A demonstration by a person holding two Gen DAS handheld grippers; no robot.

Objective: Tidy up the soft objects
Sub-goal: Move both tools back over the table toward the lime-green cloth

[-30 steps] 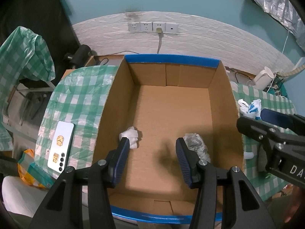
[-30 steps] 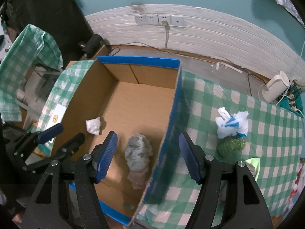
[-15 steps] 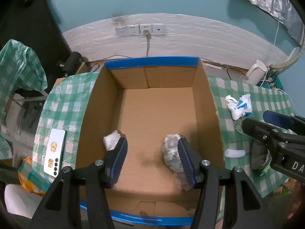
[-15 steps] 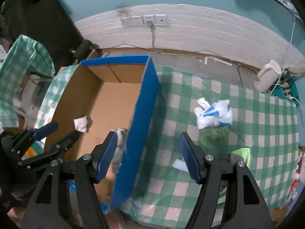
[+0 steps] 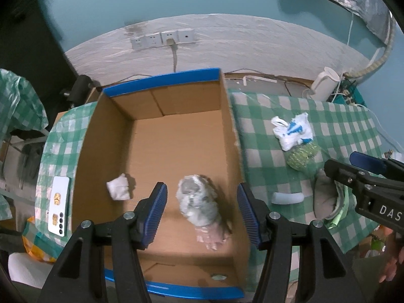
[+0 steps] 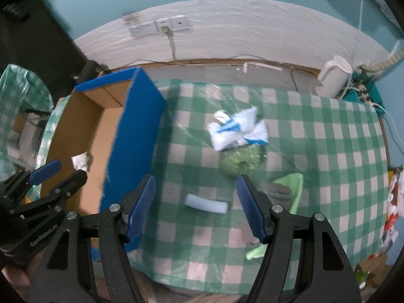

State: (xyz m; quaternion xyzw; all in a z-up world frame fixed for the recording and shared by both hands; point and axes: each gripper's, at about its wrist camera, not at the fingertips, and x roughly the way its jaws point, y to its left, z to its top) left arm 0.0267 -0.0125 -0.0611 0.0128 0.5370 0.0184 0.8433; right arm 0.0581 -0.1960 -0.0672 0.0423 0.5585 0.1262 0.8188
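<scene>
An open cardboard box with blue-taped edges holds a crumpled grey plastic bundle and a small white wad. My left gripper is open and empty above the bundle. My right gripper is open and empty over the green checked cloth, above a pale blue sponge strip. On the cloth lie a white and blue plastic bag, a green scrubber ball and a grey and green cloth. The box's blue side stands left of it.
A white phone lies on the cloth left of the box. A white kettle and cables sit at the back right. Wall sockets with a plugged cord are behind the table. The table's front edge is near.
Both grippers moved right. The right gripper left the box and now hangs over the cloth above the sponge strip. The left gripper shifted from the box's middle to above the grey bundle.
</scene>
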